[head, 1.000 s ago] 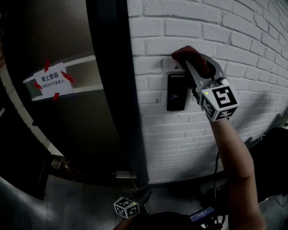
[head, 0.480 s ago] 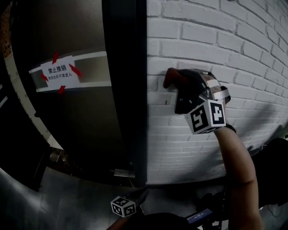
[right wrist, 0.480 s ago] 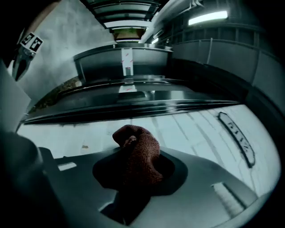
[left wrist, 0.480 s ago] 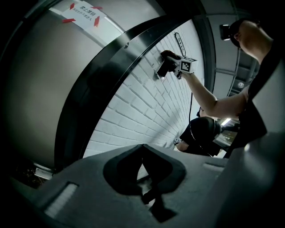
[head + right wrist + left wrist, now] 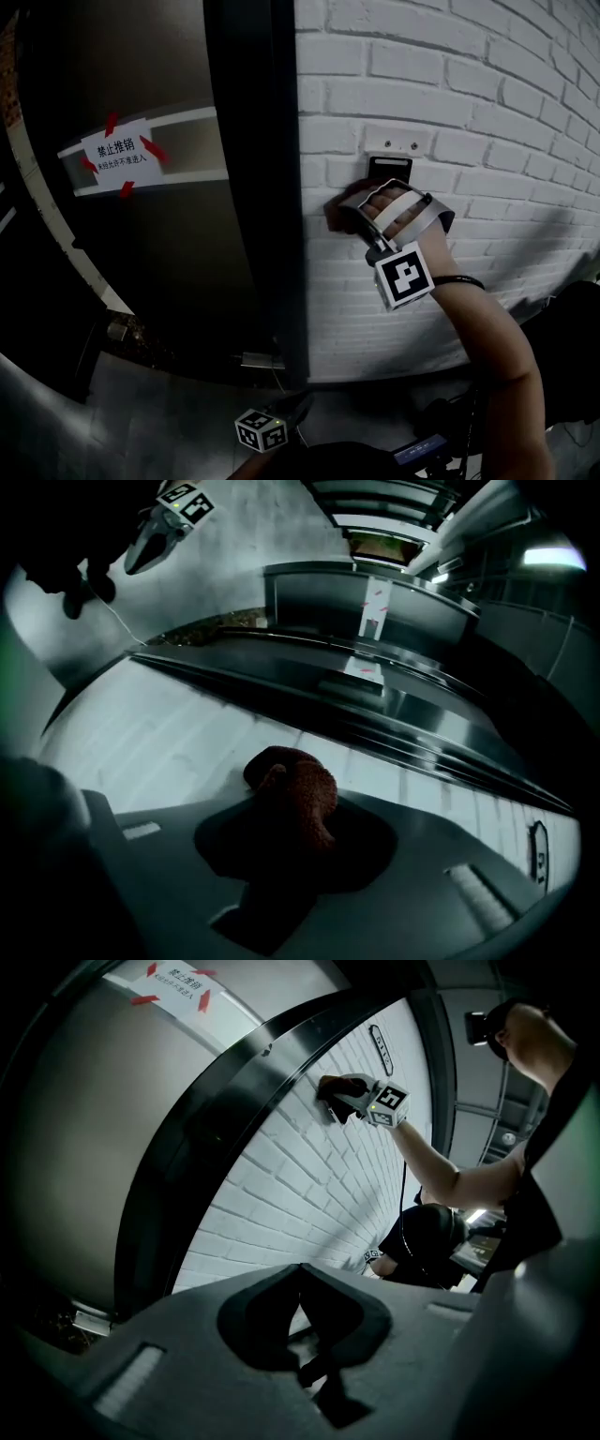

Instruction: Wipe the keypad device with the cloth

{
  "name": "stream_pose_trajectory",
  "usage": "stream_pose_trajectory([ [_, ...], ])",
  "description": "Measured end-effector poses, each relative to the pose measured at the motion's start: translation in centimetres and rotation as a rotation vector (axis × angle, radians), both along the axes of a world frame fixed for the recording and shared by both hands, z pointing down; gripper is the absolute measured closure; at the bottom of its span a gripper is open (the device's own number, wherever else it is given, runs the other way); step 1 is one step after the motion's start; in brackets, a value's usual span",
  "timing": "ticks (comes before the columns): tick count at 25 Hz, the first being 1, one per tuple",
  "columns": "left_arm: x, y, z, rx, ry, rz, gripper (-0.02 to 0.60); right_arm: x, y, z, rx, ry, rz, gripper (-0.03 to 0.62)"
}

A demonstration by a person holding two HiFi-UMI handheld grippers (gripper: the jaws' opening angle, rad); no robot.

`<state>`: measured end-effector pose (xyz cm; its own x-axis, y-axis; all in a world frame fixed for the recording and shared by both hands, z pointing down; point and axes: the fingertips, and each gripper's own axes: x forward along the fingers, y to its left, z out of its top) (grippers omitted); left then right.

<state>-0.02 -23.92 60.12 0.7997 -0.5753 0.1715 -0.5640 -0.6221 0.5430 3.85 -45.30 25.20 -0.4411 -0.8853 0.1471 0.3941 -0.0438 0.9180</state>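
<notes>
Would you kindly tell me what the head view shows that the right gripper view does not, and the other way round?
Head view only: the forearm behind the right gripper, and the wall plate above the keypad device. Right gripper view only: its jaws clamping the red cloth, and ceiling lights. Both: the brick wall, the taped door sign, the keypad device and the left gripper.

Left gripper (image 5: 312,1366) is idling, jaws together, empty. Far ahead above it, right gripper (image 5: 336,1102) is pressing cloth (image 5: 328,1085) against brick wall (image 5: 281,1194).
</notes>
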Motion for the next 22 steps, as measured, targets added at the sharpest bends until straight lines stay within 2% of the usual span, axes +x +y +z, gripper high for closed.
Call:
stream_pose_trajectory([
  [6,0.3,0.1,0.3,-0.01,-0.003,0.007,0.577,1.3,0.8,5.7,-0.058,0.066,-0.091,0.49],
  [14,-0.1,0.3,0.1,-0.008,-0.006,-0.008,0.577,5.4,2.3,6.7,-0.168,0.002,-0.17,0.493],
  [16,-0.4,0.4,0.1,-0.014,0.003,-0.02,0.577,6.4,2.3,4.8,-0.192,-0.069,-0.176,0.496],
  [18,-0.5,0.6,0.1,-0.018,0.003,-0.02,0.577,7.4,2.1,1.7,-0.197,-0.184,-0.17,0.496],
  [22,0.1,0.8,0.1,-0.013,-0.003,-0.008,0.577,7.3,1.9,-5.0,-0.138,-0.386,-0.211,0.496],
])
